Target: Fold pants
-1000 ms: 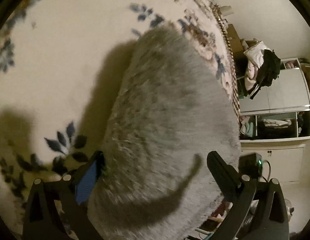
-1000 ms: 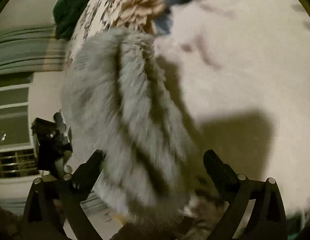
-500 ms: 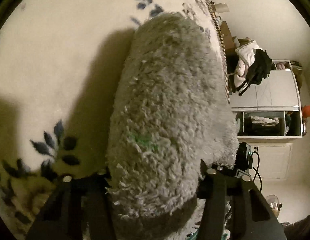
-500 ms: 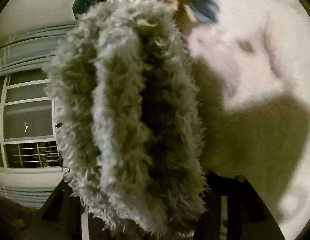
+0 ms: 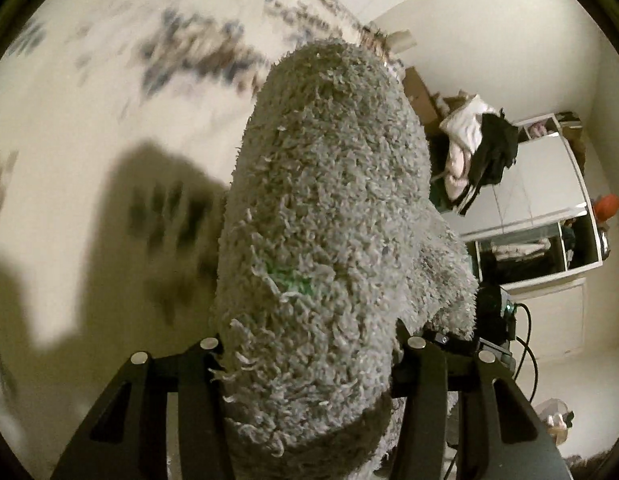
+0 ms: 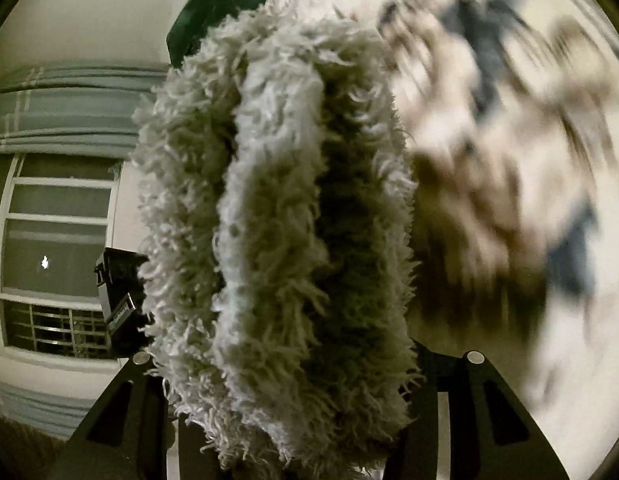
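Both clamped on pants (image 5: 325, 220): left hand-held gripper (image 5: 309, 364) and right hand-held gripper (image 6: 285, 372), fabric filling frame centre, long axis running up-frame, bedspread (image 5: 89, 92) behind.

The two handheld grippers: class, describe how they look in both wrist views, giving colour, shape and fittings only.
The left gripper and right gripper look alike: matte black, flat angular finger arms with triangular cut-outs, joined by round silver rivet heads. The fingertips are hidden. No sleeves or hands show, and no markings are legible on either.
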`<move>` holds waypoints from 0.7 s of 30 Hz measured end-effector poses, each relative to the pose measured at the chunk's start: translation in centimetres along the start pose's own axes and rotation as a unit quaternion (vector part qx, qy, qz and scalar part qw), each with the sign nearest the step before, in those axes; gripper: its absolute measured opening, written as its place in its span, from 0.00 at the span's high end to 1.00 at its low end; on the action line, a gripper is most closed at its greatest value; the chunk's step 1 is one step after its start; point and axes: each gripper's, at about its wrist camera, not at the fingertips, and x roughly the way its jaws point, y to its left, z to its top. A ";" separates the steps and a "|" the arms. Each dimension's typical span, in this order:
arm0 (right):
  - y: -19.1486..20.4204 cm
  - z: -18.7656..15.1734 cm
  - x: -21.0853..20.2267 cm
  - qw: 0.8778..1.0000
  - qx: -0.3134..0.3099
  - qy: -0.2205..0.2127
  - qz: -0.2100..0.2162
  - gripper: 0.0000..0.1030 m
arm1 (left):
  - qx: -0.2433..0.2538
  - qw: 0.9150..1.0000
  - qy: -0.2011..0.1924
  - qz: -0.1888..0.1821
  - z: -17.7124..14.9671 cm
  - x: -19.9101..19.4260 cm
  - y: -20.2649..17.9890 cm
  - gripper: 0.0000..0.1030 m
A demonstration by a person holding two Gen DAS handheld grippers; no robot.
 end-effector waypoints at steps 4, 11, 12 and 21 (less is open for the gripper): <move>1.1 8.3 3.3 1.000 -0.013 -0.009 -0.010 0.56 | 0.014 1.000 -0.011 0.004 8.0 2.2 0.8 0.56; 0.5 17.8 10.3 0.999 -0.022 0.005 -0.031 0.56 | 0.011 1.000 -0.007 0.017 17.6 6.3 5.1 0.55; 0.1 18.7 11.4 0.999 -0.021 0.011 -0.039 0.56 | 0.003 1.000 0.000 0.026 18.4 7.0 6.0 0.53; 1.2 17.3 11.8 0.985 -0.044 0.010 -0.167 0.11 | 0.043 0.983 0.004 0.181 18.6 6.9 4.9 0.14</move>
